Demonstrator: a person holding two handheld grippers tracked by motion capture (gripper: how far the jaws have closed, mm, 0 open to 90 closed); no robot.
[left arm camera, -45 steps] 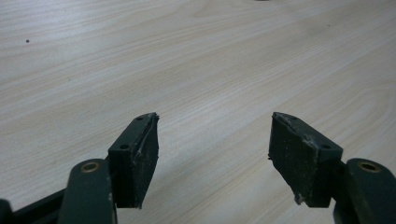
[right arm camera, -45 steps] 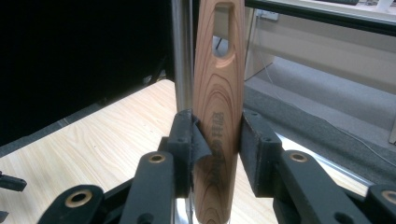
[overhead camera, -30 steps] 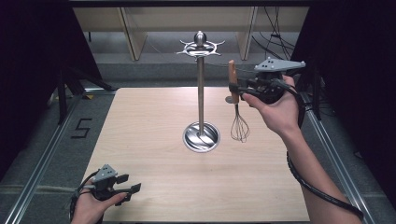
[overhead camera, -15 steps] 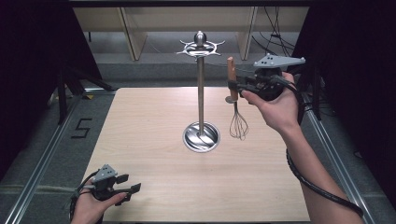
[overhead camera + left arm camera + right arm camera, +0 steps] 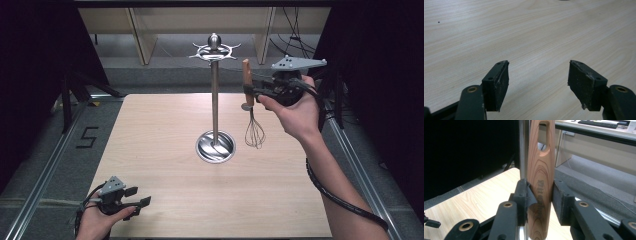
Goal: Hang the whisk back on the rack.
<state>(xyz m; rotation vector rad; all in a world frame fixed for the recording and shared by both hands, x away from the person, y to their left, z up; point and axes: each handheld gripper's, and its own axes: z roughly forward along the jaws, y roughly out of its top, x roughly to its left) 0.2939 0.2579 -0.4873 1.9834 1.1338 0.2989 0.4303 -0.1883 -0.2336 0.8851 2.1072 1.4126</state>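
Right gripper (image 5: 248, 91) is raised beside the utensil stand (image 5: 215, 100), pinching a whisk (image 5: 251, 107) by its wooden handle. Left gripper (image 5: 136, 197) rests low on the table (image 5: 160, 125), jaws spread.

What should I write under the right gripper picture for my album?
Right gripper pinching the wooden handle of a whisk, its hanging hole up top, beside a shiny metal pole.

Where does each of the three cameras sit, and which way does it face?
High view: above the person's side, facing forward and down at the table, stand, both forearms and grippers.
Left gripper view: on the left gripper, facing bare tabletop between open jaws.
Right gripper view: on the right gripper, clamping the whisk.
Shared: whisk, tabletop.
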